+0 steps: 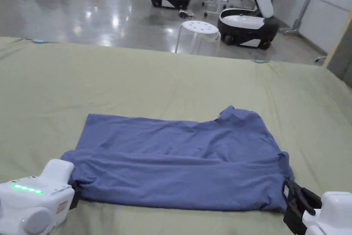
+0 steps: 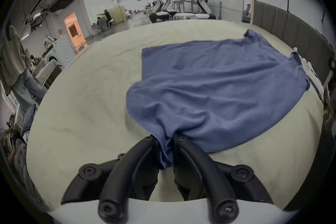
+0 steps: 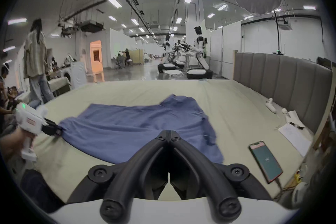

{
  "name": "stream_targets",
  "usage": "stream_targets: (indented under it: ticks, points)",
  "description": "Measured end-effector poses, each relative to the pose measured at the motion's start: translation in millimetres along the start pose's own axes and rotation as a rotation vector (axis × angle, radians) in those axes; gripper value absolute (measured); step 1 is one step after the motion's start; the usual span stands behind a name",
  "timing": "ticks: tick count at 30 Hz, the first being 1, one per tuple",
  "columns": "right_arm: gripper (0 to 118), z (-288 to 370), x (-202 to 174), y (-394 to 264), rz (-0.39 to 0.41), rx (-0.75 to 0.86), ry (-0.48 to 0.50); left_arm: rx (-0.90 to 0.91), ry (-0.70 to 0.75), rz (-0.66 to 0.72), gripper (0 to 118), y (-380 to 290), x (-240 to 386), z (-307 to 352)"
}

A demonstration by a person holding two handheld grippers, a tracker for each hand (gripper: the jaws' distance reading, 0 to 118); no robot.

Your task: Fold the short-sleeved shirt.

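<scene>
Left gripper (image 1: 76, 191) sits at the near-left corner of the shirt (image 1: 178, 163), its white body cut off by the frame bottom, green lights on top; jaws mostly hidden behind the casing in the head view. In the left gripper view the two black curved jaws are clamped on a bunched corner of the cloth (image 2: 166, 148), fabric gathered into pleats between them w/ a bit hanging below the tips. Shirt is blue, thin knit, soft, lying across the middle of the bed sheet (image 1: 137, 84), folded roughly lengthwise w/ a long crease running left to right; near edge doubled over. Sheet is pale green, matte, lightly wrinkled. Collar end lies at the far right, rumpled, hard to make out. Right gripper (image 1: 292, 201) is at the near-right corner, body cut off by the frame corner. In the right gripper view its jaws meet tip to tip (image 3: 169, 135) over the shirt's near edge; can't tell whether cloth is actually caught between them. Further right on the sheet: a phone (image 3: 265, 160) w/ lit screen, red case, and sheets of paper (image 3: 294, 138). Beyond the bed, a white round stool (image 1: 199, 34) on a glossy floor.
</scene>
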State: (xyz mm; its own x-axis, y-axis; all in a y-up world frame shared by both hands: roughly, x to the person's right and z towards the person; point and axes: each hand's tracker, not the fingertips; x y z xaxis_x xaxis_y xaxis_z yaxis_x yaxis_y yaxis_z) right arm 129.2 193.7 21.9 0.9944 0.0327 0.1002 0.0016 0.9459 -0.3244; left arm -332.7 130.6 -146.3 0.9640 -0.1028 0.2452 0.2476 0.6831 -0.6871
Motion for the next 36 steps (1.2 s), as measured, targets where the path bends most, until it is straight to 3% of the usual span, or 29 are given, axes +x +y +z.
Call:
stream_targets:
  ticks: [1, 2, 3, 4, 5, 9, 13, 14, 15, 17, 18, 24, 29, 36]
  points:
    - [0, -5.0, 9.7, -0.1, 0.001, -0.038, -0.01, 0.019, -0.008, 0.014, 13, 2.5, -1.3, 5.3]
    - [8, -13.6, 21.5, -3.1, 0.016, -0.098, -0.044, 0.024, -0.013, 0.026, 13, 6.2, -2.7, 10.6]
    - [27, -24.8, 32.5, -8.9, 0.031, -0.156, -0.076, 0.032, -0.013, 0.035, 13, 9.6, -1.9, 17.0]
    - [57, -35.6, 42.7, -14.7, 0.035, -0.214, -0.084, 0.042, -0.015, 0.041, 13, 12.2, -0.3, 23.1]
    - [96, -51.8, 55.6, -21.6, 0.014, -0.277, -0.078, 0.046, -0.025, 0.044, 13, 15.2, 0.9, 26.0]
    - [113, -106.8, 83.8, -43.7, -0.102, -0.415, -0.078, 0.042, -0.02, 0.03, 13, 21.1, 8.5, 23.9]
    - [109, -140.7, 83.5, -46.8, -0.108, -0.524, -0.063, 0.025, -0.01, 0.032, 13, 21.3, 15.9, 21.4]
    - [84, -141.8, 80.7, -46.3, -0.089, -0.515, -0.057, 0.019, -0.006, 0.03, 13, 20.7, 17.9, 20.7]
    - [47, -138.7, 76.0, -45.0, -0.066, -0.505, -0.05, 0.015, -0.004, 0.03, 13, 19.1, 18.8, 19.6]
    - [18, -136.0, 66.8, -38.4, -0.037, -0.495, 0.0, -0.003, -0.004, 0.035, 13, 16.8, 19.8, 17.6]
    - [14, -135.2, 63.8, -35.4, -0.031, -0.505, 0.006, -0.01, -0.004, 0.036, 13, 15.5, 21.1, 17.2]
    - [10, -109.1, 62.6, -11.5, -0.057, -0.464, 0.037, 0.008, 0.002, 0.082, 10, 10.8, 6.8, 30.9]
    - [10, -64.5, 68.8, 18.1, -0.092, -0.369, 0.054, 0.076, 0.003, 0.07, 10, 22.0, 4.6, 81.2]
    - [10, -7.6, 71.7, 21.5, -0.072, -0.378, 0.09, 0.094, -0.011, 0.051, 10, 4.2, -0.4, 143.9]
